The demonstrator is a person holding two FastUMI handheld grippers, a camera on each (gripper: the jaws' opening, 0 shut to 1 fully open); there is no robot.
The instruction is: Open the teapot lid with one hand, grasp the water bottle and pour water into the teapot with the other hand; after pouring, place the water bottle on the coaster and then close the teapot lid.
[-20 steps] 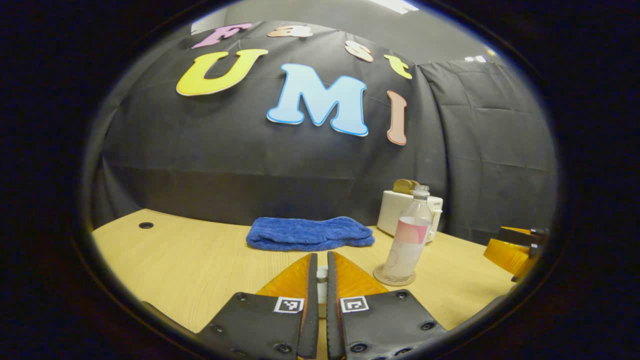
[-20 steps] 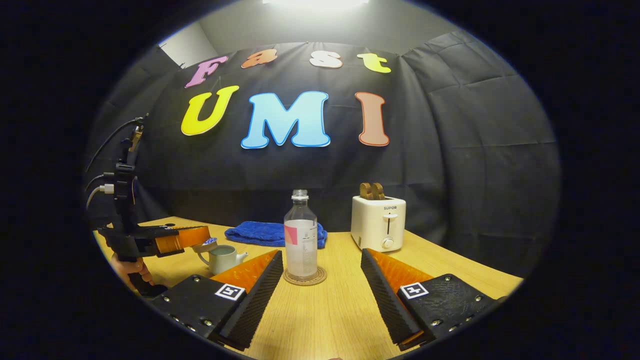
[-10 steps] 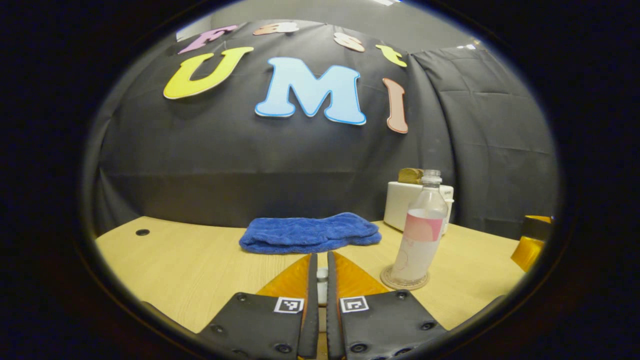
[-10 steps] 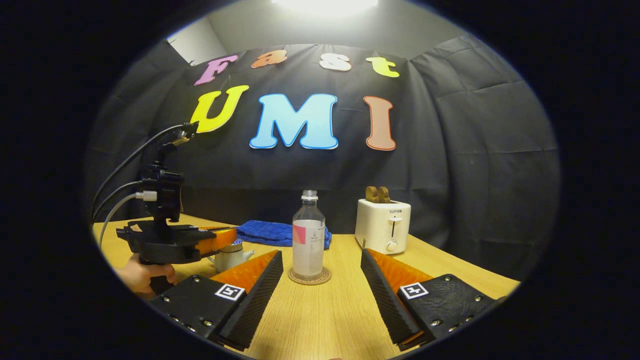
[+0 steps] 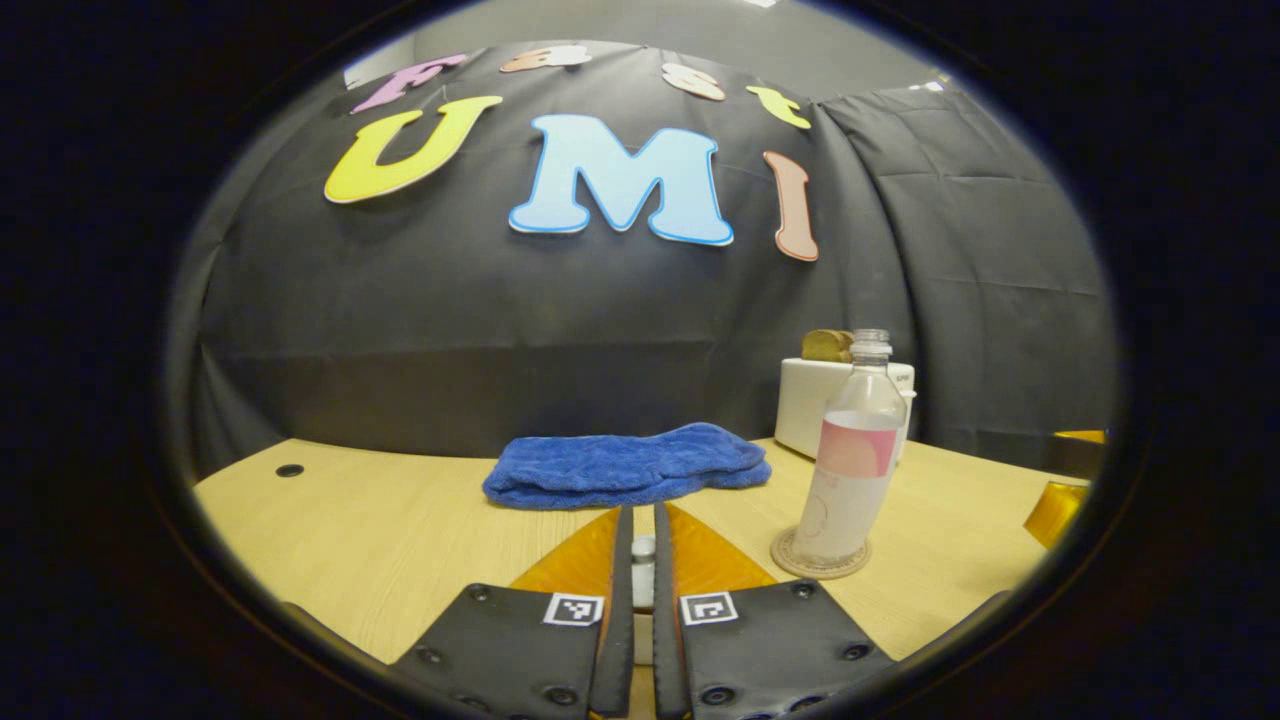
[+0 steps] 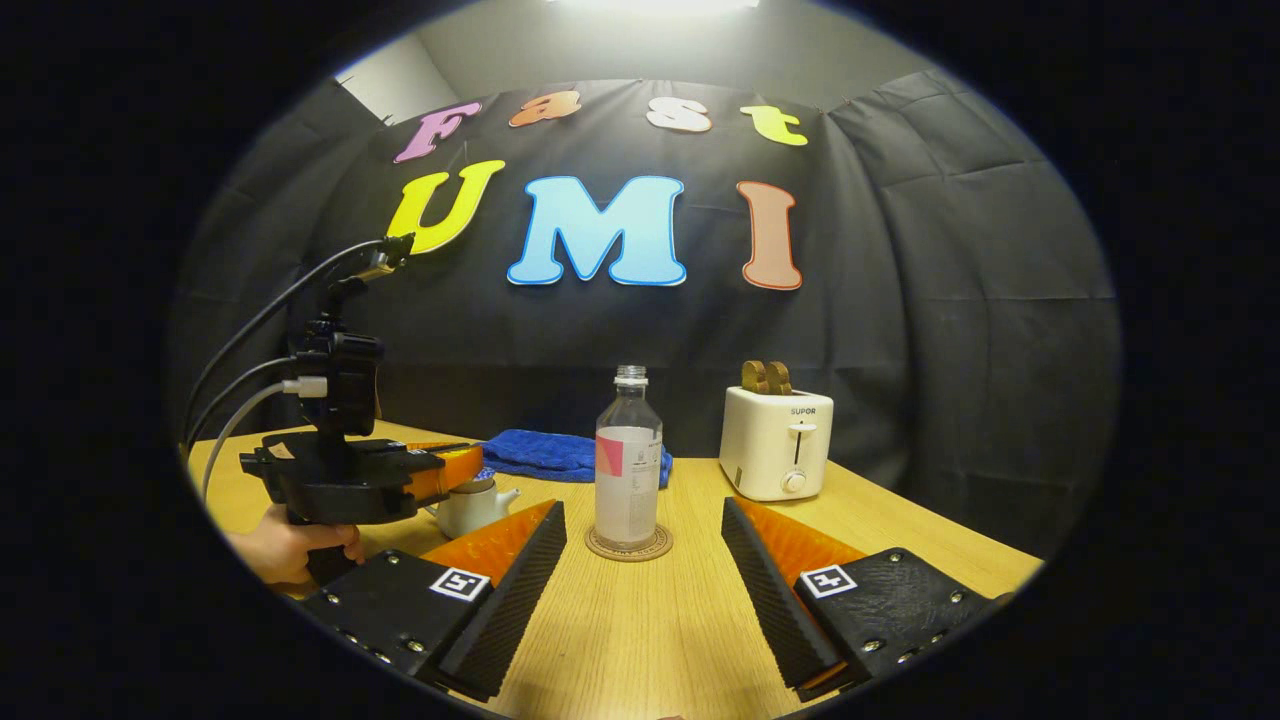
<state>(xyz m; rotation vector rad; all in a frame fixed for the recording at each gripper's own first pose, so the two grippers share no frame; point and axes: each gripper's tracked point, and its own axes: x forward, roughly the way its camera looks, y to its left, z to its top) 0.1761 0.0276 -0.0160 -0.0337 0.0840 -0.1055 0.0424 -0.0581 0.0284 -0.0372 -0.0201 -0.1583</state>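
Observation:
A clear water bottle (image 6: 628, 470) stands uncapped and upright on a round coaster (image 6: 628, 543). My right gripper (image 6: 642, 510) is open just short of it, with nothing between its fingers. At the left sits the white teapot (image 6: 475, 507). My left gripper (image 6: 468, 463), held by a hand (image 6: 285, 548), lies level right over the pot's top. In the left gripper view, my left gripper (image 5: 640, 515) is shut on the small lid knob (image 5: 643, 548), and the lid below it is hidden. The bottle (image 5: 850, 460) and coaster (image 5: 820, 562) stand to its right.
A folded blue towel (image 5: 625, 465) lies at the back of the wooden table (image 6: 660, 630). A white toaster (image 6: 778, 445) with toast in it stands behind and right of the bottle. Cables (image 6: 250, 340) run up from the left gripper. A small hole (image 5: 289, 470) marks the table's far left.
The left gripper came down with the lid from above the open teapot and now rests on the pot's top. The right gripper drew back slightly from the bottle, staying open.

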